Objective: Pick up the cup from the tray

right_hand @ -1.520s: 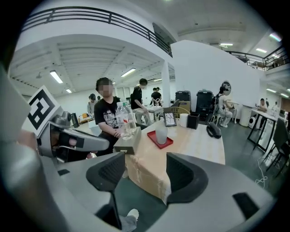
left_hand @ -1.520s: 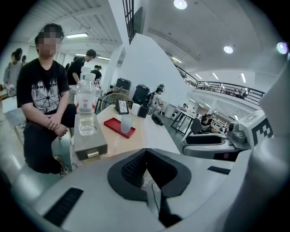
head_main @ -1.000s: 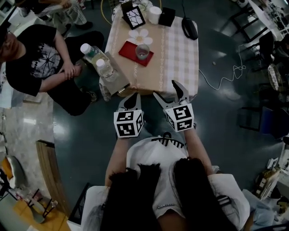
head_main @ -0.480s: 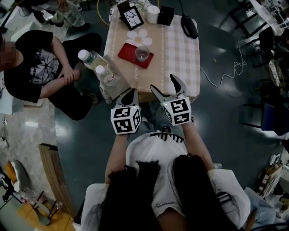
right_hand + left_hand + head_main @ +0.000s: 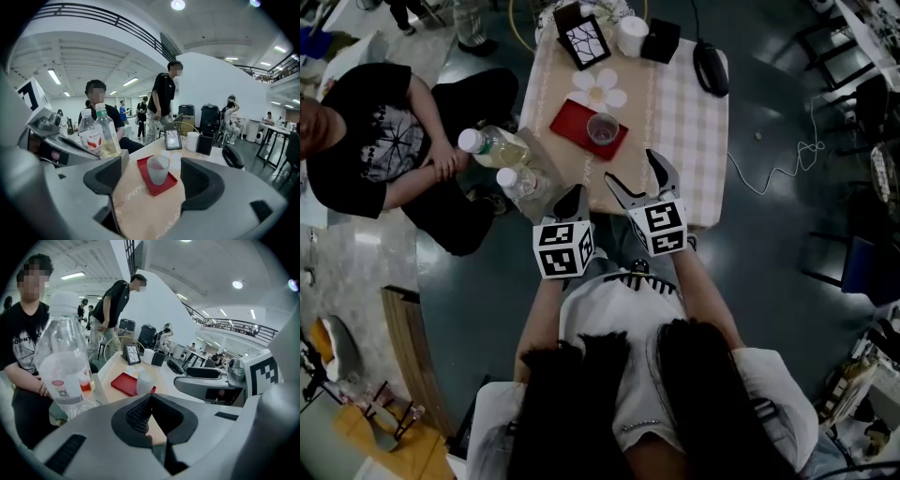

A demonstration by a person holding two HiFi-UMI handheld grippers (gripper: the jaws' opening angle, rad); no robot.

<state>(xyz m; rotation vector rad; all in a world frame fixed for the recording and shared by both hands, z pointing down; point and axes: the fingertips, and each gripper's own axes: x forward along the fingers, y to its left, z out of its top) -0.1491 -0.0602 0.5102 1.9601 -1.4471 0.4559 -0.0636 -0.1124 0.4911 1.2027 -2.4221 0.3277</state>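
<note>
On table (image 5: 684, 103), 12 o'clock of right gripper (image 5: 630, 167): cup (image 5: 603, 127) upright on red tray (image 5: 570, 120). Approach step. Right jaws apart, empty, well short of cup. Left gripper (image 5: 573, 202) jaws together, idle. Next: reach forward, straddle cup, close.

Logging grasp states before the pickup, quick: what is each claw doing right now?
Left claw: shut, holding nothing.
Right claw: open, empty; the cup stands ahead on the tray, untouched.
</note>
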